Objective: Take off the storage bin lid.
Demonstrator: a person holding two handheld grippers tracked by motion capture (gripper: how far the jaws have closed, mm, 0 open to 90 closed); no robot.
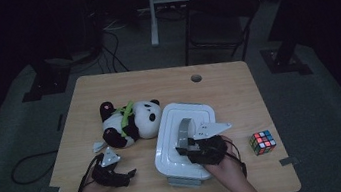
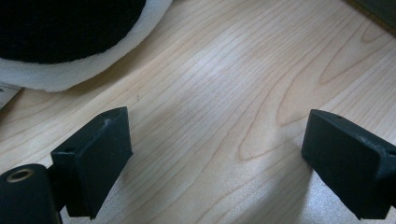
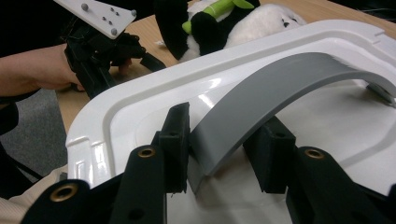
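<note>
I am at the grab step: my right gripper (image 3: 217,154) is taking the grey handle (image 3: 280,88) of the white lid (image 1: 182,124). The lid sits near the middle of the table (image 1: 238,86), toward my side, with the panda (image 1: 129,122) just beside it at 9 o'clock and the cube (image 1: 263,142) well apart at 3 o'clock.

In the right gripper view the handle's near end lies between the two jaws. One jaw touches it. On the other side I cannot tell if the jaw touches yet. So the jaws look nearly clamped on the handle, but I think the hold is not tight yet.

Next I think I must squeeze until both sides press, then lift straight up so the lid does not tip.

My left gripper (image 2: 217,154) rests over bare wood at 6 o'clock from the panda, jaws wide apart, holding nothing.
</note>
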